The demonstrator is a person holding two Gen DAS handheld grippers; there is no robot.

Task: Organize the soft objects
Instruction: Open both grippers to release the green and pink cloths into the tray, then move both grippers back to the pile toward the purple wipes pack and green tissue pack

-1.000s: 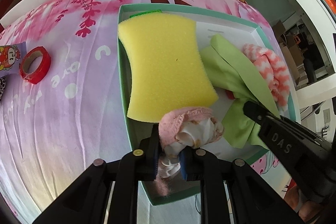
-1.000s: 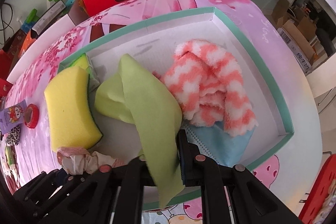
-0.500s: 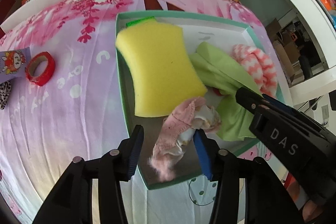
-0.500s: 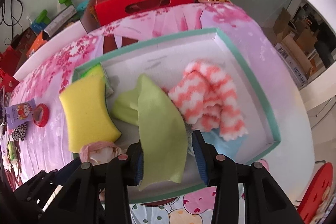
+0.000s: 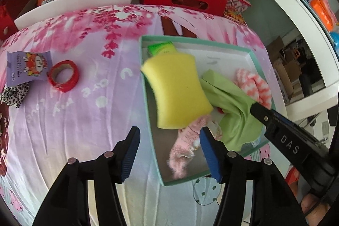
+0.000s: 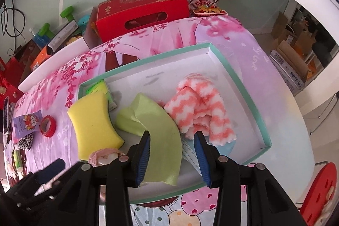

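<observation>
Left wrist view: the left gripper (image 5: 169, 139) has just been opening; its 2 jaws stand wide apart, gripping nothing. The teal tray's near-left rim (image 5: 152, 141) runs between them. The pink sock (image 5: 186, 147) lies loose in the tray just inside the right-hand jaw, partly under the yellow sponge (image 5: 178, 90) ahead. Bare cloth lies left of the tongs.

Right wrist view: the right gripper (image 6: 172, 148) is partly open, jaws clear of the green cloth (image 6: 159, 132) draped between them. The striped towel (image 6: 201, 111) lies ahead-right; beyond it the tray floor is bare.
</observation>
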